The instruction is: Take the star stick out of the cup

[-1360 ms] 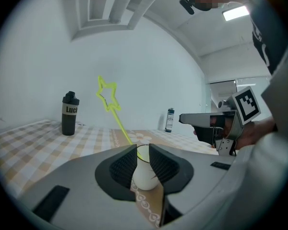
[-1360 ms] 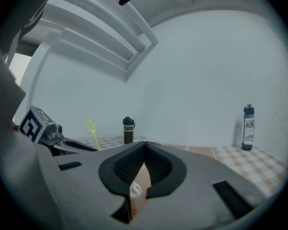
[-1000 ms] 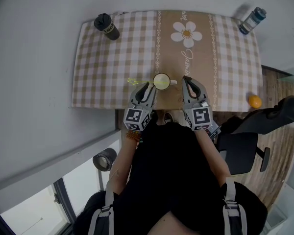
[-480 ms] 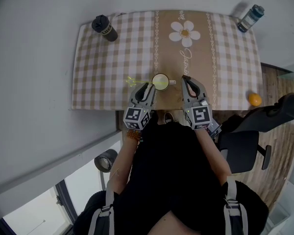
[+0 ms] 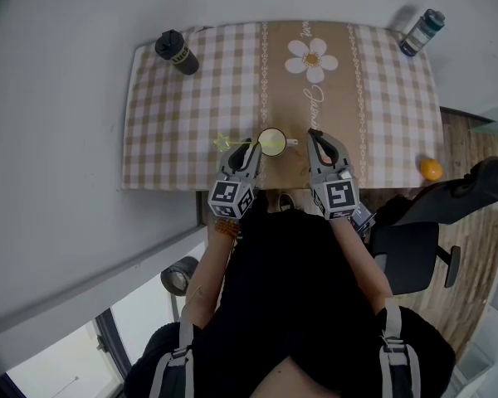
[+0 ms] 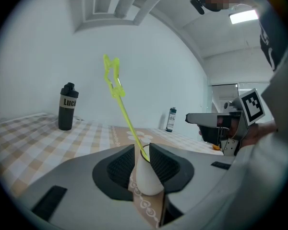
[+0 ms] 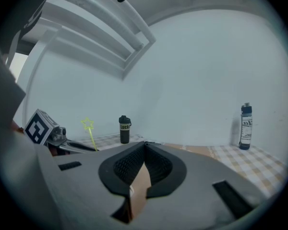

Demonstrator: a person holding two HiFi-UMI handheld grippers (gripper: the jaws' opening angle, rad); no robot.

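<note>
A white cup (image 5: 271, 141) stands near the front edge of the checked tablecloth (image 5: 183, 106). A yellow-green star stick (image 5: 226, 143) leans out of it to the left. My left gripper (image 5: 246, 147) sits just left of the cup. In the left gripper view the stick (image 6: 116, 86) rises between the jaws in front of the cup (image 6: 147, 175). The left gripper (image 6: 142, 148) is closing and a small gap still shows beside the stick. My right gripper (image 5: 316, 137) rests right of the cup with its jaws together and nothing in them (image 7: 144, 144).
A black bottle (image 5: 178, 51) stands at the table's far left corner and a blue-grey bottle (image 5: 421, 32) at the far right. An orange (image 5: 432, 171) lies near the right front corner. A black office chair (image 5: 423, 239) stands to the right of the person.
The left gripper's jaws have drawn in around the stick beside the cup. The right gripper has stayed where it was.
</note>
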